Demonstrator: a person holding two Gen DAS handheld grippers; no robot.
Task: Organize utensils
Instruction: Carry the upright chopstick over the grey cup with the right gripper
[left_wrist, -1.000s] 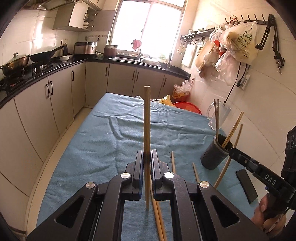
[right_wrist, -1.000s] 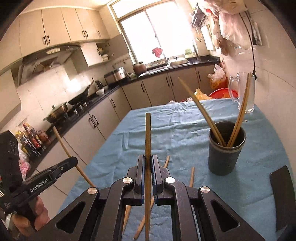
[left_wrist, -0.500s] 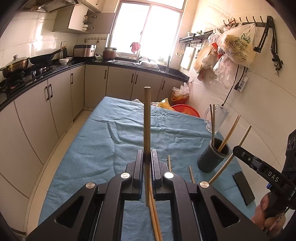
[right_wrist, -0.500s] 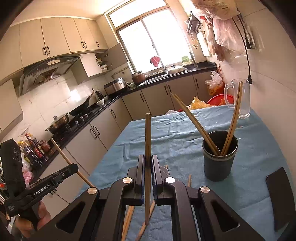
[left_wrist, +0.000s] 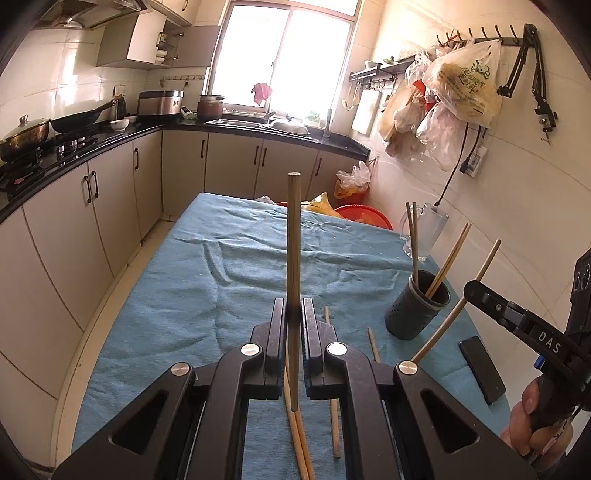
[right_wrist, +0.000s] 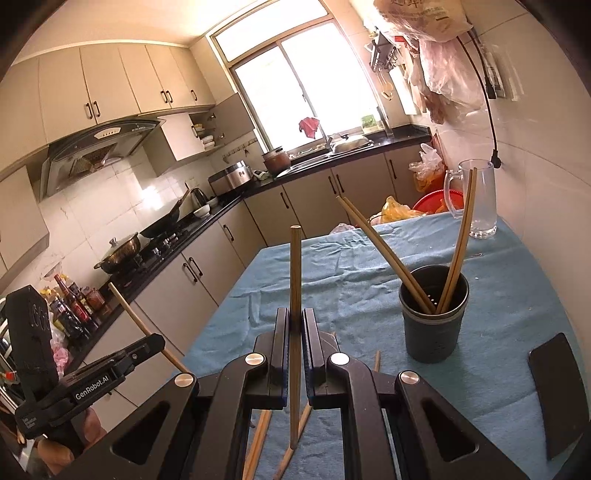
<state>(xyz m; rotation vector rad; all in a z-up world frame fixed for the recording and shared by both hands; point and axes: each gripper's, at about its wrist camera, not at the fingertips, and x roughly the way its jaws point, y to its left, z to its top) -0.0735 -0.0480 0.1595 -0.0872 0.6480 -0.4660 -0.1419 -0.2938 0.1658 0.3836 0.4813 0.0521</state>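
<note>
My left gripper (left_wrist: 293, 312) is shut on a wooden chopstick (left_wrist: 293, 240) that stands upright between its jaws, above the blue-clothed table (left_wrist: 177, 295). My right gripper (right_wrist: 294, 321) is shut on another upright chopstick (right_wrist: 295, 266). It also shows at the right of the left wrist view (left_wrist: 471, 290). A dark utensil cup (right_wrist: 434, 321) holding several chopsticks stands to the right of my right gripper; it also shows in the left wrist view (left_wrist: 415, 314). Loose chopsticks (left_wrist: 334, 417) lie on the cloth below both grippers.
A clear glass mug (right_wrist: 478, 199) stands at the table's far right by the wall. A black phone (right_wrist: 557, 391) lies at the near right. Kitchen cabinets and a stove (left_wrist: 22, 147) run along the left. A red basin (left_wrist: 364, 216) sits beyond the table.
Both grippers have risen and drawn back a little, each still holding its chopstick. The cup now looks farther and lower in both views.
</note>
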